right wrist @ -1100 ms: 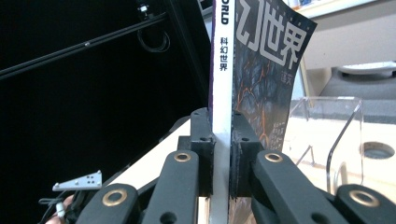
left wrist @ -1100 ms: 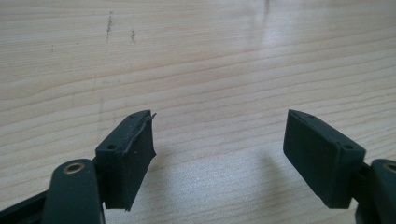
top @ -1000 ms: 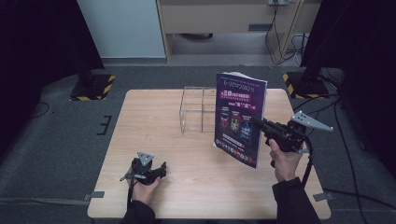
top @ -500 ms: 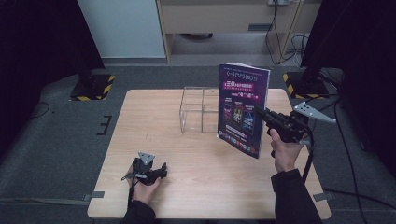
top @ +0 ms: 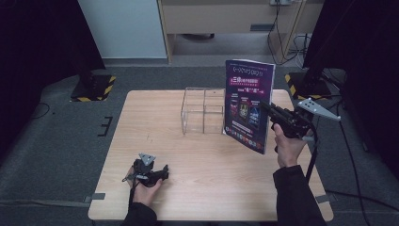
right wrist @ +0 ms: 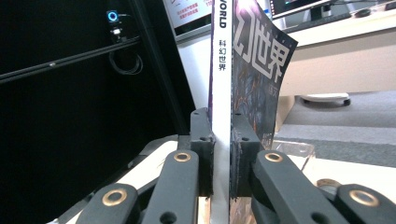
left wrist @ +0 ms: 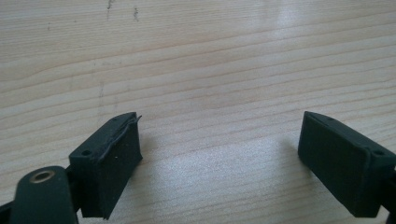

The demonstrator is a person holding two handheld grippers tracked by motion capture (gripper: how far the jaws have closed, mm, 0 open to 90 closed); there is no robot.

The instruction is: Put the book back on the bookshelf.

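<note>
A purple magazine (top: 248, 106) stands upright above the right half of the wooden table (top: 216, 188), its lower edge off the surface. My right gripper (top: 272, 112) is shut on its spine edge; in the right gripper view the white spine (right wrist: 223, 70) runs up between the two pads. A clear plastic box (top: 202, 110) with a divider sits just left of the magazine, behind its left edge. My left gripper (top: 162, 172) rests low at the table's front left. Its jaws have just been opening and stand wide apart (left wrist: 219, 135), with bare wood between them.
Grey floor surrounds the table. Yellow-and-black striped stand feet (top: 96, 87) sit at the back left and back right (top: 301, 82). A cabinet and cables (top: 282, 33) are behind, and a cable trails down from the right gripper.
The right gripper has lifted the magazine slightly up and toward the back, and it now stands more upright. The left hand has stayed in place.
</note>
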